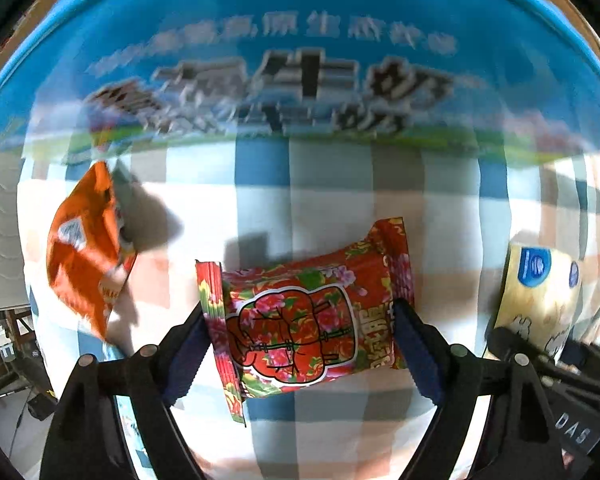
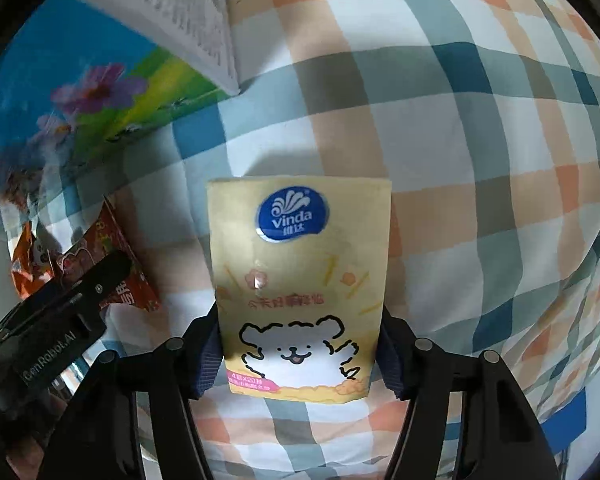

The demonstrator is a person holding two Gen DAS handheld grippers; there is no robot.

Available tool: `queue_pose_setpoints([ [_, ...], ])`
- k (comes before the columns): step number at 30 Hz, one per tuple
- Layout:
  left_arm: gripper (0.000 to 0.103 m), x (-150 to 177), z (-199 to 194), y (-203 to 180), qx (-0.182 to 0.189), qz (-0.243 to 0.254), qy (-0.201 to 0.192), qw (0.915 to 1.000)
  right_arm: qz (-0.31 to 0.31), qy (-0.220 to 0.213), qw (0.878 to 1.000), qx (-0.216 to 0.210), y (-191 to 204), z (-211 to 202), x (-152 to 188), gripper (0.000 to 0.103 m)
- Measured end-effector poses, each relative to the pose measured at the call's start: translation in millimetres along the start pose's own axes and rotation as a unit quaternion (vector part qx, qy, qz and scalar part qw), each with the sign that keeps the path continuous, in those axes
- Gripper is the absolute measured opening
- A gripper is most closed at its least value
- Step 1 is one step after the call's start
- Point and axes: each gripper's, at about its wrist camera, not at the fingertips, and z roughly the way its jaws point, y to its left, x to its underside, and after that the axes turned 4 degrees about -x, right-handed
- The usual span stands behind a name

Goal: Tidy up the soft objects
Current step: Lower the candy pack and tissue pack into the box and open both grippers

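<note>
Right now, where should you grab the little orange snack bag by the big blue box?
Grip the orange snack bag across its puffy middle, coming from above and pinching its two long sides. It lies apart on the checked cloth, so those sides look free. The left tool first has to let go of the red flowered packet.

Left wrist view close over the checked cloth [image 1: 332, 200], facing the blue carton [image 1: 300, 20] — right wrist view alongside, sharing both

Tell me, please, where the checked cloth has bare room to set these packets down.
Bare cloth lies between the red floral packet and the blue carton, and right of the yellow tissue pack. It's crowded around the orange packet.
</note>
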Motion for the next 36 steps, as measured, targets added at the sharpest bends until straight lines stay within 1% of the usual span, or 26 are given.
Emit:
queue_pose_setpoints([
  [1,0.085,2.7,-0.3,-6.4,-0.001,0.002,-0.002,1.0000,-0.004,0.001,1.000,0.000,-6.6,-4.6,-3.2,0.066],
  [2,0.085,6.2,-2.3,-7.7,-0.002,0.005,-0.006,1.0000,-0.008,0.001,1.000,0.000,-12.1,-8.7,-22.9,0.066],
  [3,0.085,10.7,-6.5,-7.8,-0.002,0.006,-0.012,0.9999,-0.012,0.002,1.000,0.001,-6.1,-8.2,-33.4,0.066],
  [5,0.085,16.0,-15.1,-8.6,0.004,0.004,-0.020,0.9998,-0.020,-0.001,1.000,-0.002,-2.6,-16.0,-34.2,0.066],
  [6,0.085,8.1,-21.9,-4.8,0.010,0.003,-0.024,0.9997,-0.026,-0.004,1.000,-0.004,0.8,-20.4,-31.6,0.065],
  [7,0.085,10.9,-28.4,-2.4,0.015,0.001,-0.028,0.9995,-0.030,-0.007,1.000,-0.005,0.9,-22.4,-28.3,0.065],
  [10,0.084,15.6,-61.2,5.8,0.025,0.002,-0.058,0.9980,-0.045,-0.018,0.999,-0.015,9.6,-38.6,-21.2,0.065],
  [14,0.084,10.7,-110.7,17.6,0.054,-0.006,-0.093,0.9942,-0.064,-0.041,0.996,-0.038,21.3,-76.2,-12.9,0.065],
  [15,0.084,13.8,-119.5,23.7,0.060,-0.007,-0.102,0.9930,-0.068,-0.047,0.996,-0.046,24.5,-89.2,-12.1,0.065],
  [18,0.084,3.6,-162.2,43.2,0.074,-0.007,-0.129,0.9889,-0.080,-0.067,0.992,-0.066,31.8,-116.9,-9.0,0.065],
  [20,0.084,-11.4,-183.3,53.4,0.083,-0.009,-0.145,0.9860,-0.088,-0.081,0.989,-0.083,42.6,-142.2,-6.2,0.065],
  [22,0.084,-25.4,-198.8,66.5,0.079,-0.008,-0.156,0.9846,-0.098,-0.097,0.986,-0.096,52.7,-164.8,-9.5,0.065],
  [23,0.084,-38.0,-205.9,72.2,0.075,-0.008,-0.161,0.9840,-0.103,-0.103,0.984,-0.101,58.1,-175.9,-13.6,0.065],
  [24,0.084,-44.7,-205.2,77.1,0.069,-0.009,-0.166,0.9837,-0.109,-0.110,0.982,-0.105,66.1,-187.4,-20.1,0.065],
  [26,0.084,-65.8,-204.9,88.6,0.056,-0.010,-0.167,0.9843,-0.115,-0.120,0.981,-0.104,75.6,-195.2,-33.0,0.065],
  [29,0.084,-99.7,-193.1,101.9,0.039,-0.010,-0.149,0.9880,-0.123,-0.133,0.979,-0.092,94.1,-206.2,-58.3,0.065],
  [33,0.084,-141.7,-164.8,112.0,0.024,-0.009,-0.117,0.9928,-0.128,-0.127,0.981,-0.075,112.7,-200.6,-95.1,0.065],
  [36,0.084,-170.9,-144.0,117.6,0.014,-0.008,-0.093,0.9955,-0.123,-0.111,0.984,-0.062,123.8,-185.1,-122.5,0.065],
])
